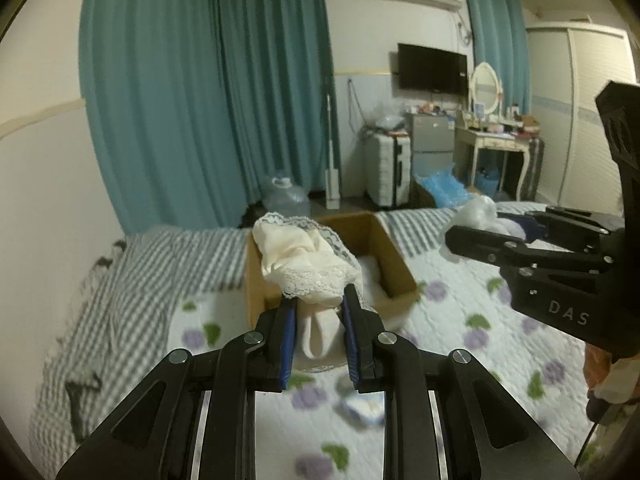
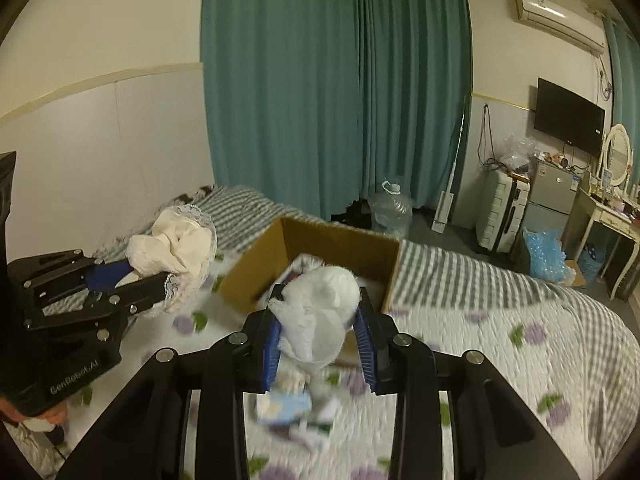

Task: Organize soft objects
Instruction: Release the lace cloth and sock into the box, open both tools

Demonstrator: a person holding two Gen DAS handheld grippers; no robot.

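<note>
My left gripper (image 1: 318,300) is shut on a cream lace-trimmed garment (image 1: 304,258) and holds it above the bed, just in front of the open cardboard box (image 1: 394,256). In the right wrist view the left gripper (image 2: 154,276) and its cream garment (image 2: 176,246) are left of the box (image 2: 340,240). My right gripper (image 2: 318,304) is shut on a white mesh-and-fabric bundle (image 2: 320,312), raised at the box's near edge. It shows at the right of the left wrist view (image 1: 452,240) with the white bundle (image 1: 478,210).
The bed has a floral quilt (image 2: 500,360) and a grey striped blanket (image 1: 160,264). A small blue-and-white packet (image 2: 286,402) and other soft items lie on the quilt below the right gripper. The box holds some items. A water jug (image 2: 390,208), suitcase and dresser stand beyond.
</note>
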